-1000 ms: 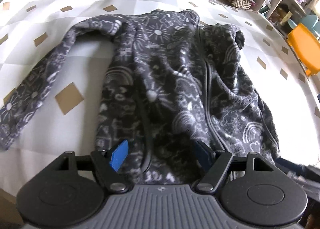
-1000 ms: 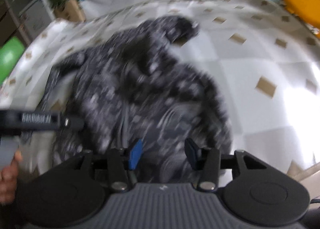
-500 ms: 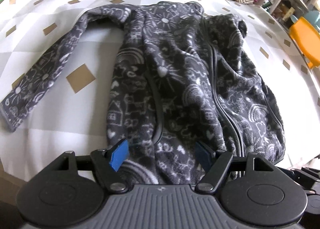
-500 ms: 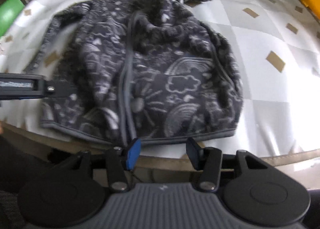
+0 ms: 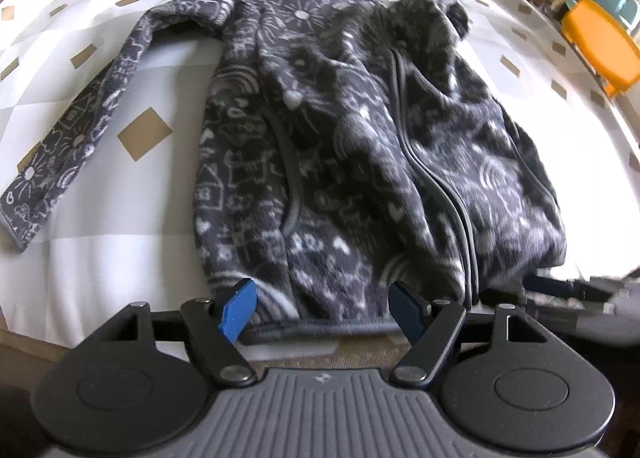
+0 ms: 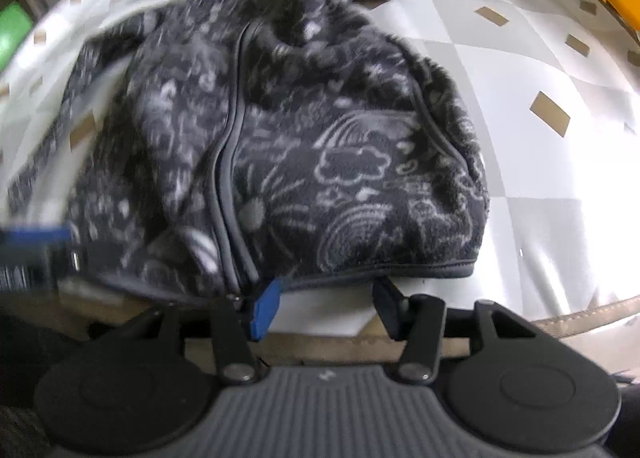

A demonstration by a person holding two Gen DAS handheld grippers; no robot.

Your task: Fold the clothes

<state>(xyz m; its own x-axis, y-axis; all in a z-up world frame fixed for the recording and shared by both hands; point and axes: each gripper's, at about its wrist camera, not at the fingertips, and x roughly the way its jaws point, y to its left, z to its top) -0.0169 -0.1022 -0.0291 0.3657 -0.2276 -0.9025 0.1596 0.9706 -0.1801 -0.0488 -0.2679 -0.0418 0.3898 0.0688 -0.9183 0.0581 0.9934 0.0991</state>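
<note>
Left claw (image 5: 322, 308) hangs released over the jacket (image 5: 360, 145) hem, pads straddling the edge without pressing, so I judge I'm lining up a pinch. One sleeve (image 5: 76, 129) trails far left on the desk (image 5: 100, 217). Right claw (image 6: 324, 304) is released too, hem (image 6: 380, 270) just ahead of its pads, zipper (image 6: 228, 161) ahead-left, placed to take that corner.

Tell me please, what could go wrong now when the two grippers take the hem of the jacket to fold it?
1. The jacket hem lies at the bed edge; a low grab could hit the edge or drag the jacket off.
2. The right gripper sits near the zipper; it may pinch only one layer.
3. One sleeve lies spread out, the other looks bunched, so the fold may come uneven.
</note>
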